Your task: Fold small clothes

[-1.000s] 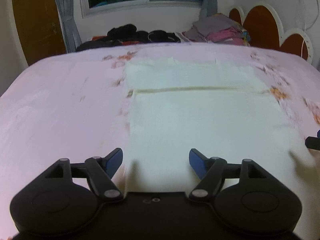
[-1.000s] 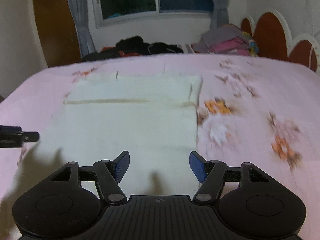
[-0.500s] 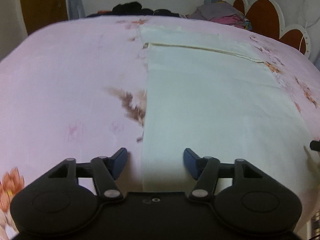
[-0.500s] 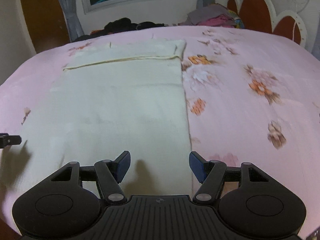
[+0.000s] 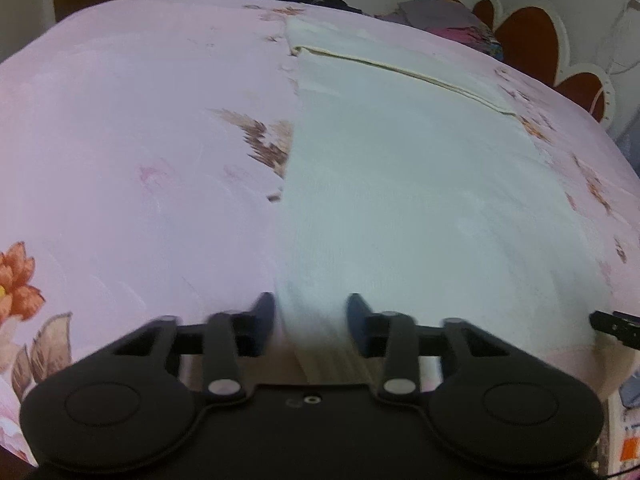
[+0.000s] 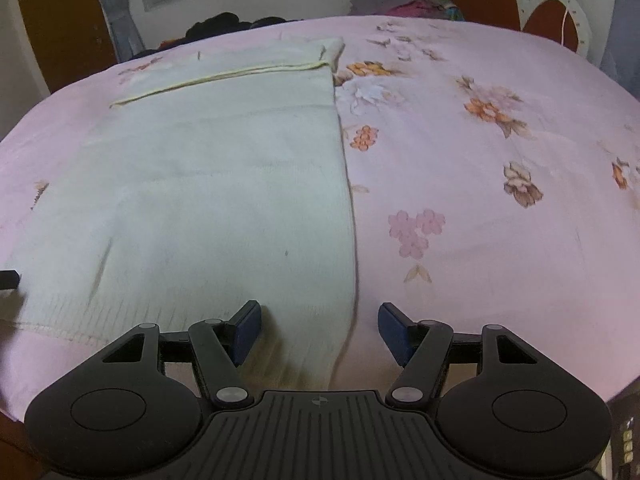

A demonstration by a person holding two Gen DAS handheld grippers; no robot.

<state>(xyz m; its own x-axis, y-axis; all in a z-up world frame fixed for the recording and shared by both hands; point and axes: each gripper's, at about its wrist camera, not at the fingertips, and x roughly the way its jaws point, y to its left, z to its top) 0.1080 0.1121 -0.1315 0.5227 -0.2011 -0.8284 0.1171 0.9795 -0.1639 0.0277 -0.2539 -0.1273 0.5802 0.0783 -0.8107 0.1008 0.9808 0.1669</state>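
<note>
A cream knitted garment (image 5: 420, 200) lies flat on the pink floral bedsheet (image 5: 140, 140), with a folded band at its far end. My left gripper (image 5: 312, 328) is open, its jaws astride the garment's near left corner. In the right wrist view the garment (image 6: 200, 200) fills the left half. My right gripper (image 6: 320, 332) is open, wider than the left, its jaws astride the near right corner and side edge. The tip of each gripper shows at the edge of the other's view.
Piles of dark clothes (image 6: 224, 26) and folded coloured clothes (image 6: 404, 0) lie at the bed's far side under a window. A scalloped brown headboard (image 6: 548, 20) stands at the right. The near bed edge runs just below both grippers.
Both grippers have drawn back and down toward the garment's near corners. The left jaws have narrowed somewhat; the right jaws have stayed wide.
</note>
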